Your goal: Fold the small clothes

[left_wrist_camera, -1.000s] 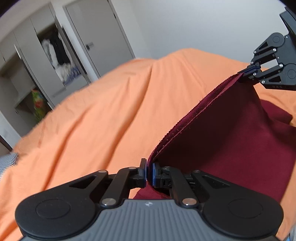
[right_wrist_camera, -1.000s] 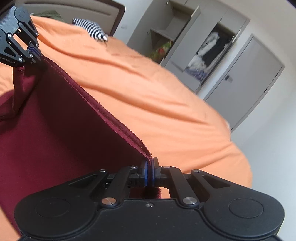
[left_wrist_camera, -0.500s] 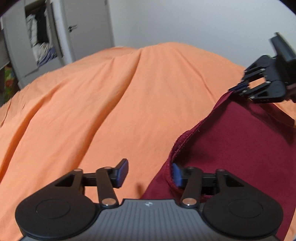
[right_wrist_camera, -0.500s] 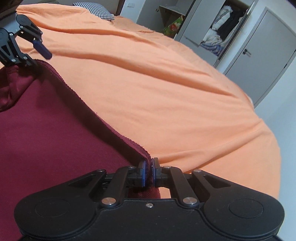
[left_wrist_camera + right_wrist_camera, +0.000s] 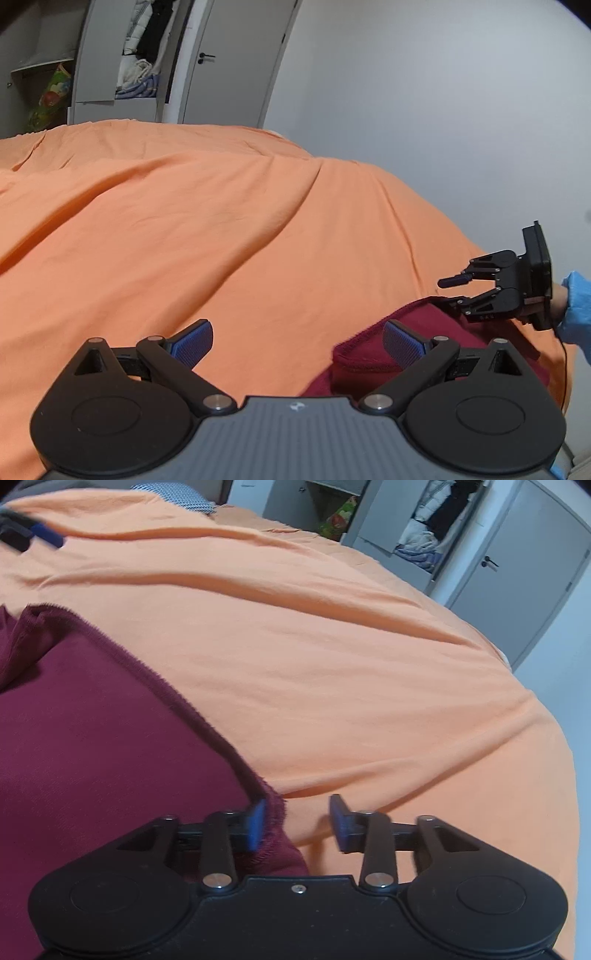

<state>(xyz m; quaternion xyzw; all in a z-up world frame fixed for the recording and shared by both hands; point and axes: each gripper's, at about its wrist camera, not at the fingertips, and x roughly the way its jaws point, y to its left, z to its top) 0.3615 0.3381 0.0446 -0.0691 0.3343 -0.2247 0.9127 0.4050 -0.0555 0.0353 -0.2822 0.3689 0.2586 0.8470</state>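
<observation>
Dark maroon knit garment (image 5: pixel 369 360) lies on the orange bedsheet (image 5: pixel 184 229). Left wrist view: left gripper (image 5: pixel 295 341) spread wide, empty, right pad touching the rolled hem; right gripper (image 5: pixel 452 291) also parted, just above the far corner; blue sleeve (image 5: pixel 576 310) behind it. Right wrist view: right gripper (image 5: pixel 297 823) released, left pad against the frayed edge, garment (image 5: pixel 92 720) spread flat. Cloth looks soft, light, floppy; best pinched at hem corners.

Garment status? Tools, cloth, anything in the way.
Left tool open, right tool open. Maroon garment lies released on orange bedspread, hem beside each tool's inner pad. Nothing in the way.
</observation>
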